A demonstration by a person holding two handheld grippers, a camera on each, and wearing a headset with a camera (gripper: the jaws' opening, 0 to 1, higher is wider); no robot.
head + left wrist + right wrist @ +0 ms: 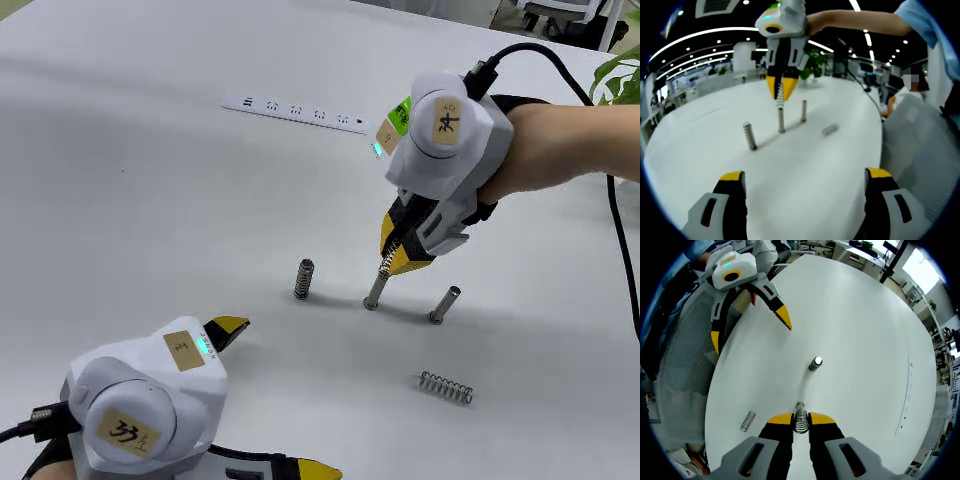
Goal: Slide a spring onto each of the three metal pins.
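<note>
Clearly the right gripper [396,262] has its jaws clamped on a small coil spring [800,422]. This held spring hangs directly above the middle pin [376,290], with its lower end at the pin's top; I cannot tell if it has gone over the tip. To the left of the middle pin stands a pin that already carries a spring [304,278]. To the right of it stands a bare pin [445,304]. Nearer to the person than the middle pin, and a little to the right, a loose spring [445,387] lies on its side on the white table [150,200]. The left gripper [280,395] waits with its jaws wide apart and holds nothing, well apart from the middle pin on the person's side. As for handling, I judge that the spring is very light, so its weight is no problem. However, it is soft along its length and probably bends sideways easily. Its wire coils are round and smooth, so it may roll or jump out from between the jaws if it is squeezed hard. It seems best to grip it across the coils near the upper end, as now, so that the lower end is free to find the pin. The pins look thin, stiff and smooth, and whether they are fixed to the table I cannot tell. A side push might tip one, so the spring should probably go down straight along the pin's axis.
</note>
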